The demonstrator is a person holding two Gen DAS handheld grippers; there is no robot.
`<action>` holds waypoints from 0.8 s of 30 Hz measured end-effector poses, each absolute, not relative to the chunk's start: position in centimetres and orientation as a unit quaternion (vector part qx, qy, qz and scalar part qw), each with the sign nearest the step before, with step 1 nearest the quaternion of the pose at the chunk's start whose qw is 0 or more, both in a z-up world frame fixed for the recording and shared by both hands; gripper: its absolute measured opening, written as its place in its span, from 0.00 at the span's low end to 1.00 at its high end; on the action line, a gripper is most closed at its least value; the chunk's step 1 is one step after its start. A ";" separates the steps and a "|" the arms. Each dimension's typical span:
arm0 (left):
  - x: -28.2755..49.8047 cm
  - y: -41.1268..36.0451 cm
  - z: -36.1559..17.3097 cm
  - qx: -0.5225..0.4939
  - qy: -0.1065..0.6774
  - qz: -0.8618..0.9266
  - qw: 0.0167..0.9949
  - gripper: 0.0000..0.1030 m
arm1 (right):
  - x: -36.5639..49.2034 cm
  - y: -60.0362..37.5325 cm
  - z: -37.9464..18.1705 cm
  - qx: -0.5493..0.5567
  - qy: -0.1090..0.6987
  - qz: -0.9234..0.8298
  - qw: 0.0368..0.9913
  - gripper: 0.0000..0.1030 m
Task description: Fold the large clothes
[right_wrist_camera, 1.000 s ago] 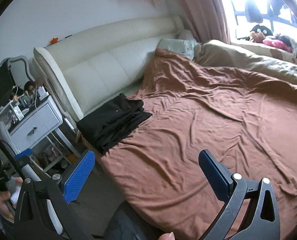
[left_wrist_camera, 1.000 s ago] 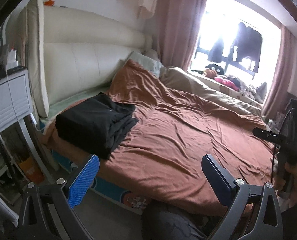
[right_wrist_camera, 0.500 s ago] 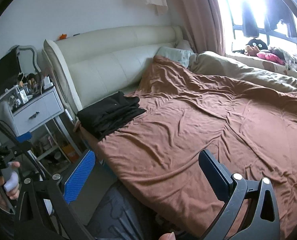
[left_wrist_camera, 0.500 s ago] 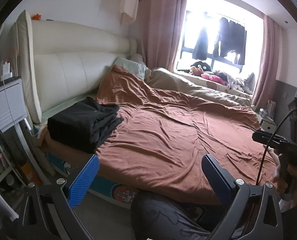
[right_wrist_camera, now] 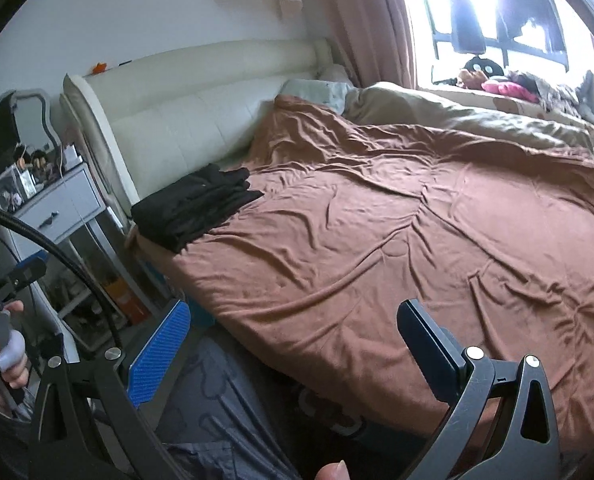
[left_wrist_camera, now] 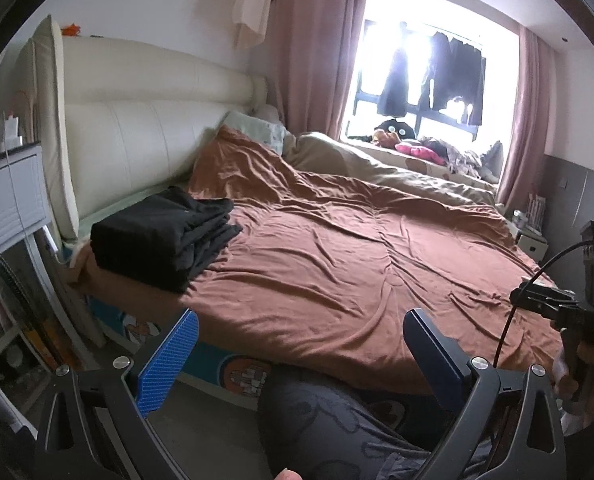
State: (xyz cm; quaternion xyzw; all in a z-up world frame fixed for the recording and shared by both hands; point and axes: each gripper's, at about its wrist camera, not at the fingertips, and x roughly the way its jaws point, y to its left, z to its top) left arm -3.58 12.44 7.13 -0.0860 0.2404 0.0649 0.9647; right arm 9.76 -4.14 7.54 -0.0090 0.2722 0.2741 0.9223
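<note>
Nearest the lens, left gripper (left_wrist_camera: 300,350) is spread wide, nothing between its blue pads (left_wrist_camera: 169,362), held off the near edge of the bed (left_wrist_camera: 337,264) above the person's grey-trousered knee (left_wrist_camera: 321,416). Right gripper (right_wrist_camera: 293,344) is likewise wide apart and empty, also short of the bed's near edge, over the same trousers. Each wrist view catches the other handle at its margin: right one (left_wrist_camera: 577,320) at the bed's foot side, left one (right_wrist_camera: 5,312) on the nightstand side.

On the bed, brown sheet (right_wrist_camera: 397,232) covers most of the mattress, wrinkled. Folded black clothes (left_wrist_camera: 165,236) sit in a stack at the bed's near head-end corner, on the sheet, just in front of the cream headboard (left_wrist_camera: 137,128), well apart from both grippers. White nightstand (right_wrist_camera: 61,204) stands beside that corner.

Farther across the bed, beige duvet (right_wrist_camera: 457,120) lies bunched along the far side, pillow (left_wrist_camera: 261,130) against the headboard. Beyond the bed, bright window (left_wrist_camera: 429,64) with dark garments hanging, pink curtains (left_wrist_camera: 317,40) either side, toys on the sill.
</note>
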 end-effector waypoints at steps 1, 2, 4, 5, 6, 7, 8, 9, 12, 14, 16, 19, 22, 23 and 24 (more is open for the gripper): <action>-3.7 12.5 7.2 -0.084 0.239 0.067 0.965 1.00 | 9.8 -4.3 7.5 -0.003 0.275 0.273 0.922 1.00; -3.8 12.5 7.2 -0.083 0.237 0.066 0.966 1.00 | 9.9 -4.3 7.6 0.003 0.278 0.275 0.921 1.00; -4.1 12.5 7.3 -0.083 0.235 0.068 0.966 1.00 | 9.8 -4.5 7.9 0.013 0.274 0.278 0.920 1.00; -4.2 12.6 7.3 -0.084 0.234 0.070 0.966 1.00 | 9.7 -4.5 8.1 0.013 0.271 0.276 0.922 1.00; -4.3 12.7 7.3 -0.085 0.234 0.070 0.966 1.00 | 9.5 -4.6 8.1 0.013 0.268 0.273 0.924 1.00; -4.3 12.7 7.3 -0.085 0.234 0.071 0.966 1.00 | 9.5 -4.5 8.2 0.014 0.267 0.273 0.924 1.00; -4.3 12.7 7.3 -0.084 0.234 0.071 0.966 1.00 | 9.3 -4.6 8.0 0.016 0.266 0.274 0.924 1.00; -4.3 12.7 7.3 -0.084 0.234 0.071 0.966 1.00 | 9.2 -4.5 7.9 0.017 0.266 0.274 0.924 1.00; -4.4 12.9 7.5 -0.084 0.230 0.074 0.967 1.00 | 9.1 -4.4 7.5 0.012 0.268 0.270 0.925 1.00; -4.4 13.2 7.4 -0.086 0.231 0.076 0.966 1.00 | 9.0 -4.4 7.4 0.012 0.268 0.271 0.924 1.00; -4.4 13.3 7.3 -0.090 0.232 0.076 0.966 1.00 | 8.9 -4.3 7.5 0.010 0.267 0.273 0.924 1.00; -4.4 13.4 7.3 -0.091 0.231 0.078 0.966 1.00 | 8.9 -4.3 7.5 0.009 0.265 0.272 0.925 1.00; -4.4 13.5 7.5 -0.092 0.229 0.079 0.966 1.00 | 9.0 -4.2 7.5 0.009 0.266 0.272 0.925 1.00; -4.4 13.5 7.5 -0.093 0.228 0.079 0.966 1.00 | 9.0 -4.2 7.4 0.009 0.267 0.272 0.925 1.00; -4.4 13.6 7.5 -0.092 0.229 0.079 0.966 1.00 | 9.0 -4.2 7.4 0.010 0.268 0.273 0.924 1.00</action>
